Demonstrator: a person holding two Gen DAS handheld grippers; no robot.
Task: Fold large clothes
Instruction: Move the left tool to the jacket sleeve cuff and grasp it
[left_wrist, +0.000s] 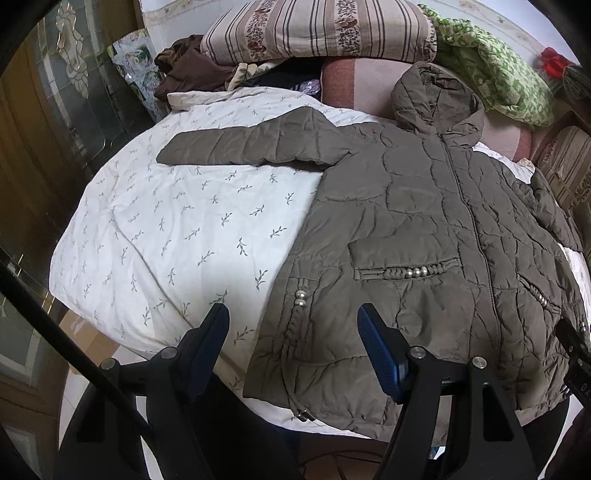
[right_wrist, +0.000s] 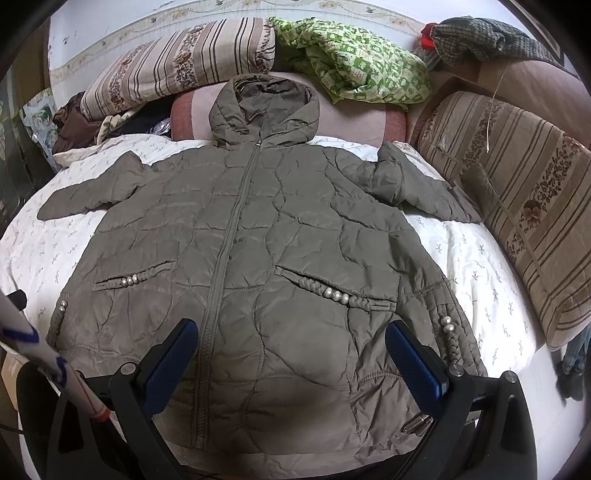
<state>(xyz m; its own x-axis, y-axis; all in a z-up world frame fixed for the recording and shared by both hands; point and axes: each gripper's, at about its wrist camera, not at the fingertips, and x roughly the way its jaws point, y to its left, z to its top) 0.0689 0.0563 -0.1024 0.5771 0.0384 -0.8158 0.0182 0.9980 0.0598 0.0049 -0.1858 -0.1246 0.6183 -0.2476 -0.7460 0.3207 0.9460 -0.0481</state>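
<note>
One jacket (right_wrist: 258, 236) lies front-up and spread flat on the bed (right_wrist: 472, 266), zipped shut, its hood (right_wrist: 264, 107) toward the pillows and its hem toward the cameras. Two sleeves are visible: one (left_wrist: 243, 142) stretched straight out over the sheet, the other (right_wrist: 413, 184) bent at the shoulder and angled toward the bed's far side. Two slanted chest pockets carry braided trim with three silver beads each (right_wrist: 336, 295); further beads sit on the side seams. The fabric is olive-brown, puffy, quilted in wavy irregular panels and finely creased. The sheet is white with small green sprigs. Two striped, flower-banded pillows appear, one (right_wrist: 177, 66) at the head, one (right_wrist: 517, 206) along the side, with one green-and-white patterned cloth (right_wrist: 354, 62) between them. Left gripper (left_wrist: 293, 321) hovers above the jacket's hem corner, jaws spread wide, grasping nothing. Right gripper (right_wrist: 291, 336) hovers over the lower front, jaws likewise spread and empty. Each has blue ribbed pads.
</note>
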